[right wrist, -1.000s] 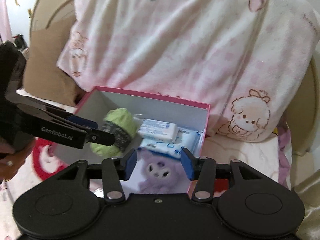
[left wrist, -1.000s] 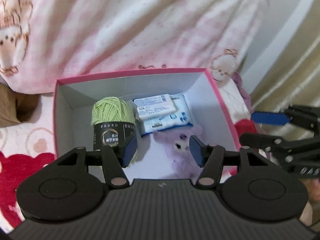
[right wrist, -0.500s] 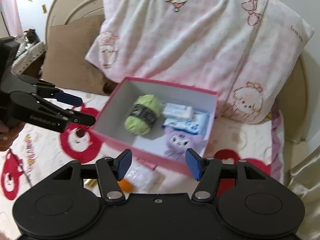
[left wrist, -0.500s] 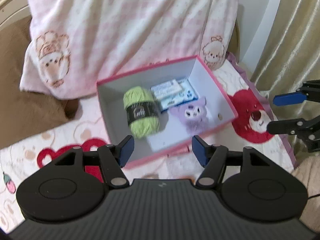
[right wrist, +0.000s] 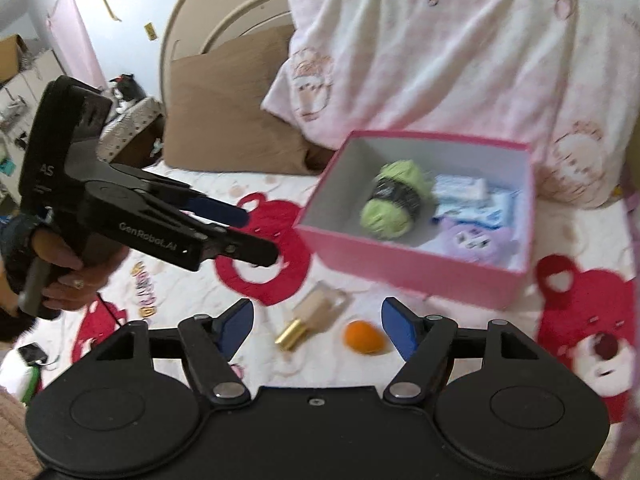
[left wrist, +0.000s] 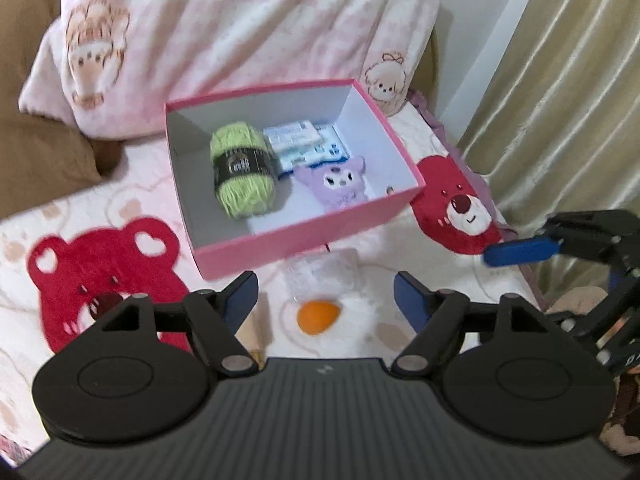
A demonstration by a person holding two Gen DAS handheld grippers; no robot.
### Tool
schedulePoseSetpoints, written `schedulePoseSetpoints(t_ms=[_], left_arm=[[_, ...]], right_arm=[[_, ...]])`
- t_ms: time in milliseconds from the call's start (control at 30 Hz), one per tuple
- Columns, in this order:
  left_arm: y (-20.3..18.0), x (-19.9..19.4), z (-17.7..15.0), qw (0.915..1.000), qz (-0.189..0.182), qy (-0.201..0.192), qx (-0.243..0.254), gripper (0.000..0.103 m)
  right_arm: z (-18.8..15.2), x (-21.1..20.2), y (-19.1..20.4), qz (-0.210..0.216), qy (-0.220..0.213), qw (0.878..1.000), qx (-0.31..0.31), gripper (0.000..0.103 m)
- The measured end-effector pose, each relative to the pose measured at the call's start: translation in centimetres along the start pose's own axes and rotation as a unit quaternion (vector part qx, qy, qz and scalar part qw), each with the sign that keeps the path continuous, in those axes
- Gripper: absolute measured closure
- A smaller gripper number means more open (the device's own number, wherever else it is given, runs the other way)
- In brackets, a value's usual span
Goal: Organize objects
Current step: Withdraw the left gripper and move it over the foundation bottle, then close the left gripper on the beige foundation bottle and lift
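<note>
box: I'm seeing the pink open-top cardboard box (left wrist: pixel 304 236) sitting on the white bedspread with red bear prints (left wrist: pixel 100 264), in front of the pink-and-white cartoon pillow (left wrist: pixel 240 28).
box contents: a lime-green yarn ball with a black band (left wrist: pixel 243 168) is lying left of centre; two blue-and-white wipe packets (left wrist: pixel 306 146) are stacked toward the back wall; a small purple plush toy (left wrist: pixel 340 184) is sitting in front of them, just beside the yarn.
loose items: an orange egg-shaped sponge (left wrist: pixel 319 316) is lying on the bedspread in front of the box; a clear crinkled plastic packet (left wrist: pixel 322 276) is sitting between it and the box wall; a tan-and-gold tube-like object (right wrist: pixel 310 318) is lying to the sponge's left, too blurred for me to identify.
left gripper (left wrist: pixel 325 300): I'm holding it above the loose items; its jaws have just been opening, now standing wide apart with nothing gripped.
right gripper (right wrist: pixel 316 326): same here, jaws just been opening, wide and empty, hovering over the sponge and tube.
hand (right wrist: pixel 76 268): a person's hand is gripping the left tool's handle, seen from the right wrist view.
</note>
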State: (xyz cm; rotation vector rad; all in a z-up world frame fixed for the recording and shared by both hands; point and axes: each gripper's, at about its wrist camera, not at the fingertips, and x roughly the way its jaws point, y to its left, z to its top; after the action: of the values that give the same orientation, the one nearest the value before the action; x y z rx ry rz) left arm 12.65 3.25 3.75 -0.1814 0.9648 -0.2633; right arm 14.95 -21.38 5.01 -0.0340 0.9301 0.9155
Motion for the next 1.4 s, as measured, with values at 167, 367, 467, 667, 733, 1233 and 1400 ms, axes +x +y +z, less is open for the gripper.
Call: schedulePoseSetpoints(t_ms=[167, 367, 467, 667, 733, 1233, 1400], left_arm=[[1.9, 2.2, -2.4, 0.9997, -0.007, 0.007, -0.025, 0.029], [4.2, 5.6, -4.6, 0.9986, 0.007, 0.022, -0.048, 0.035], [5.7, 6.9, -5.7, 0.9971, 0.002, 0.017, -0.075, 0.037], [7.7, 9.2, -7.2, 0.9940, -0.001, 0.019, -0.107, 0.043], [8.2, 9.9, -7.6, 0.9937, 0.003, 0.014, -0.111, 0.044], [11.6, 14.5, -9.6, 0.9804, -0.021, 0.013, -0.195, 0.057], [11.9, 14.7, -10.3, 0.9688, -0.056, 0.017, -0.241, 0.056]], right_arm=[[-1.2, 2.6, 0.8, -0.002, -0.002, 1.000, -0.014, 0.028], [-3.0, 6.7, 1.6, 0.013, -0.011, 1.000, -0.022, 0.028], [-3.2, 8.5, 1.6, 0.030, -0.010, 0.999, -0.007, 0.028], [-3.5, 12.6, 2.2, 0.019, 0.007, 0.999, -0.046, 0.028], [-3.9, 13.9, 2.7, -0.027, 0.011, 0.996, -0.081, 0.028], [-6.2, 20.4, 1.5, -0.024, 0.003, 0.999, -0.040, 0.034], [-7.0, 21.2, 0.6, -0.026, 0.001, 0.999, -0.026, 0.042]])
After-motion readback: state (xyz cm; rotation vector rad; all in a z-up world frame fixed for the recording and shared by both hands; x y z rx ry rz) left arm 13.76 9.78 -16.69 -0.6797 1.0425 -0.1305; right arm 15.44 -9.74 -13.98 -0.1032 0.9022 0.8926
